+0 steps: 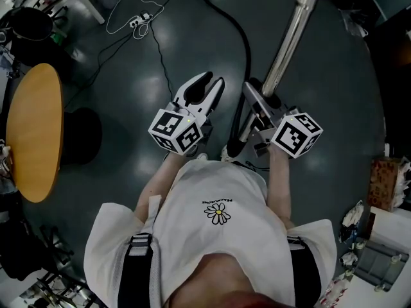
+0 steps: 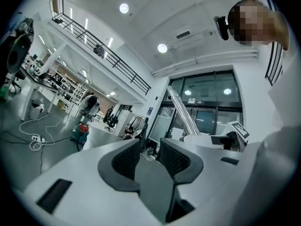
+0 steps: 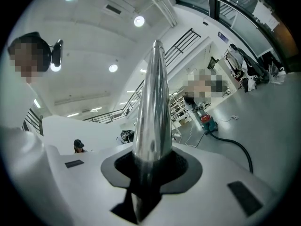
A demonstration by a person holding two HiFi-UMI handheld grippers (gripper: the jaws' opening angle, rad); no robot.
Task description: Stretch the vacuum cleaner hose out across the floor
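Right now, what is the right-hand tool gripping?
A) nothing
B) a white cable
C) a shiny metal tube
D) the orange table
C: the right tool is clamped on the shiny metal tube, which rises out of its grip; the left tool holds nothing.

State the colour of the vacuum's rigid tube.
Shiny silver tube; clearest in the right gripper view.

The metal tube (image 1: 289,34) runs out past the head view's top edge, and its lower stretch is covered by the right tool (image 1: 255,94). The black hose (image 1: 246,40) also leaves at the top. The orange tabletop (image 1: 32,130) is cut off at the left.
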